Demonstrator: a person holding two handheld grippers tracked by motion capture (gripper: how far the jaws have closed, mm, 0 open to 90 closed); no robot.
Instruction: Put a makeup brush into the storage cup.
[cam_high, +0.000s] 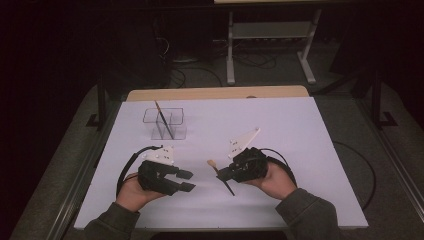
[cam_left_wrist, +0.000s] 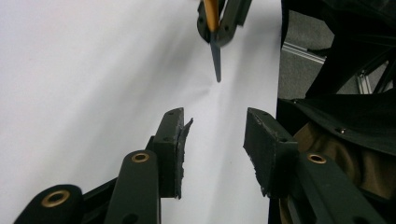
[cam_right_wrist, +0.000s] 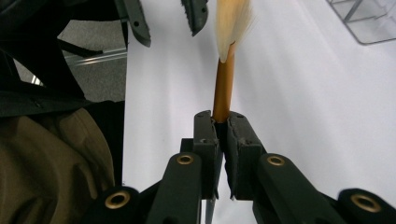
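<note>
So the right gripper (cam_right_wrist: 223, 128) pinches a makeup brush (cam_right_wrist: 223, 88) by its handle, bristles ahead of its jaws; the left gripper (cam_left_wrist: 212, 140) hangs spread and empty beside it. One brush (cam_high: 164, 120) already stands in the clear organizer (cam_high: 177, 131) farther ahead; this one likely goes next.

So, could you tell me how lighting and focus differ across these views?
High view: dim and dark around the white table. Right gripper view: the brush is soft at its bristles and the table is brightly lit. Left gripper view: the near jaws are sharp.
</note>
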